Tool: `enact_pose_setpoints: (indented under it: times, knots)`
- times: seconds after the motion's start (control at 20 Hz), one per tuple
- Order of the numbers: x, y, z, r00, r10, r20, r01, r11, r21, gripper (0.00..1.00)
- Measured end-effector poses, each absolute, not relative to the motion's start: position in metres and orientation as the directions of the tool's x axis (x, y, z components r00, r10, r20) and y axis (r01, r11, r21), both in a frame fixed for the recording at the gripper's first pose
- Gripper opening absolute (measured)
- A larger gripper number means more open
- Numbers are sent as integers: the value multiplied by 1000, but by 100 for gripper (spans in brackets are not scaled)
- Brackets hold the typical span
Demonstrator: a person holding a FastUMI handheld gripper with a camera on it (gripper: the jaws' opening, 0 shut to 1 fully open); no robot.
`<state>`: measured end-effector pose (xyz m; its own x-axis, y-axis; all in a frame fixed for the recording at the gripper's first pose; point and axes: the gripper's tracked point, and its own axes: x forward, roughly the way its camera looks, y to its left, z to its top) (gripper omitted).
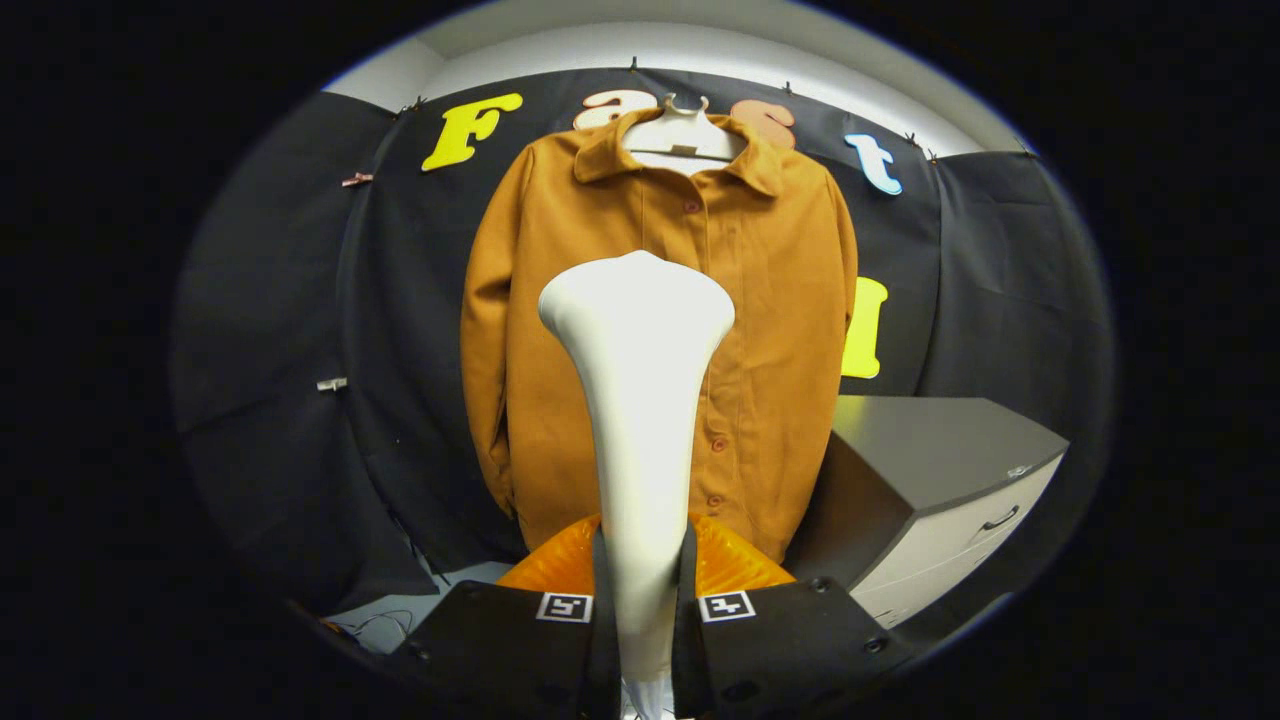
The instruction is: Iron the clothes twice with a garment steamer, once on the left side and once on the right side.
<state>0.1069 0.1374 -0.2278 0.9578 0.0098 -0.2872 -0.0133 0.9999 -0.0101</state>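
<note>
The gripper [642, 610] has both fingers pressed against the slim white handle of the garment steamer [640, 400], whose neck rises between them and flares into a broad, rounded head held up before the coat's middle. The rust-orange coat [760, 300], buttoned and collared, hangs on a pale hanger [682, 135] against the dark wall, beside a grey drawer cabinet [940, 490]. The steamer covers part of the coat's front, and an orange, ribbed shape [730, 565] behind the fingers is hard to identify.

steamer [640, 400] clamped in tongs [645, 600] | open gap to jacket [560, 330] | cabinet [930, 480] crowds jacket's side
</note>
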Motion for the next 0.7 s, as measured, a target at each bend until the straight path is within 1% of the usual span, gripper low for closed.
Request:
enact_pose_setpoints:
  times: [0.15,0.4,0.7]
  knots:
    - [100,127,-186,969,-13,-246,15,1000,6,24]
    - [87,120,-124,978,-6,-207,4,1000,-9,24]
    - [77,118,-72,984,14,-175,-13,1000,10,24]
